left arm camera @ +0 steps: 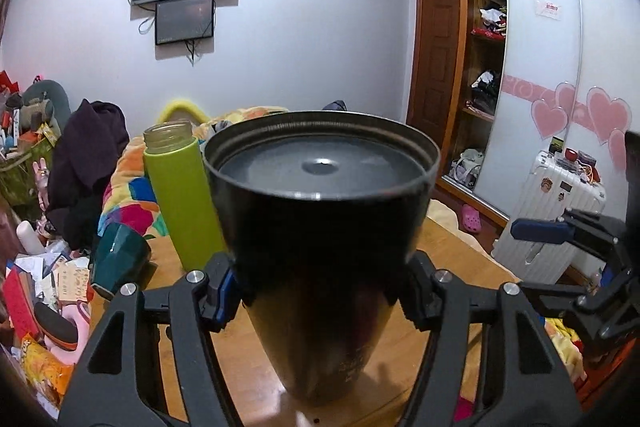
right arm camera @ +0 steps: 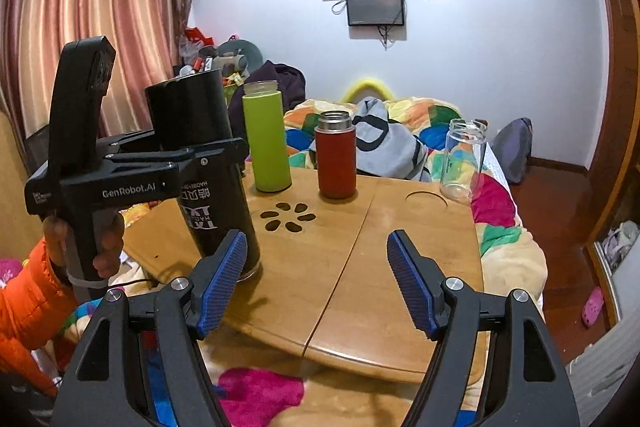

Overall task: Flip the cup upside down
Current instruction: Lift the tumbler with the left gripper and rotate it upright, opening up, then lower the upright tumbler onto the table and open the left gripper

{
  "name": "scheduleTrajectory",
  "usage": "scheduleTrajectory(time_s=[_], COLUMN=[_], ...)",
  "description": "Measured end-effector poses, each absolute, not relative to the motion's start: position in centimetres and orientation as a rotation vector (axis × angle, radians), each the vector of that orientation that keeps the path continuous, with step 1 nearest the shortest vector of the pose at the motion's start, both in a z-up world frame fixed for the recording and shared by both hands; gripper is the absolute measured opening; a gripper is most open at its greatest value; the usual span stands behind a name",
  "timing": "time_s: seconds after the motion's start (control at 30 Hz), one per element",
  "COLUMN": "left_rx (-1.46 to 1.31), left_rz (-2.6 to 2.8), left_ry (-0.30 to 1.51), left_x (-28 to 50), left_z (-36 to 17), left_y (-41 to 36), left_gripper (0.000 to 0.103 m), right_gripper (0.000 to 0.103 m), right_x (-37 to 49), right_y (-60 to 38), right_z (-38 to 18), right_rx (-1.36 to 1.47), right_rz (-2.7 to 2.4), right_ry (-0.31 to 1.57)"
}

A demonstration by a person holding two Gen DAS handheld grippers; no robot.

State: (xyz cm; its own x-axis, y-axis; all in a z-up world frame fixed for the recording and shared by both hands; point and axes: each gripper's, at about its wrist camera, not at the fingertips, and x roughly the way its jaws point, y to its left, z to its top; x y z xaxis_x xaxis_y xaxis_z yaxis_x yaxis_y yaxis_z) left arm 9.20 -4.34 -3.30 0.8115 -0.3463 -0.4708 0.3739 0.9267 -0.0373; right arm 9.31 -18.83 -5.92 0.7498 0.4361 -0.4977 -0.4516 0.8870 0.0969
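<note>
Already the left claw [right arm camera: 208,163] clamps the black cup [right arm camera: 202,171] mid-body, printing inverted and its end touching the counter [right arm camera: 360,247], apparently to steady it upside down; green bottle [right arm camera: 266,139], red flask [right arm camera: 336,157] stand behind; right claw [right arm camera: 316,283] hangs open, empty

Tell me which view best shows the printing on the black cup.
Right wrist view: the black cup stands side-on, its white lettering upside down, held by the left tongs. The left wrist view shows mainly its recessed base.
</note>
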Motion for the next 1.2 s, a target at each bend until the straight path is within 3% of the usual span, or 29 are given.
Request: scheduleTrajectory(time_s=[1.0,1.1,1.2], left_rx=[0.05,0.059,0.071], left_rz=[-0.367,-0.368,-0.361], left_ry=[0.484,0.477,0.446], left_x=[12.1,11.6,10.5], left_z=[-3.1,-2.9,-2.4], left_y=[-4.0,-4.1,-4.0], left_gripper=[0.064,0.071,0.087], right_gripper=[0.07,0.07,0.07], right_x=[12.0,11.9,11.6], right_y=[-18.0,-17.8,-17.7], right_z=[-7.4,-7.1,-6.7], right_rx=[0.087,0.078,0.068], right_rz=[0.512,0.508,0.5], right_ry=[0.555,0.546,0.534])
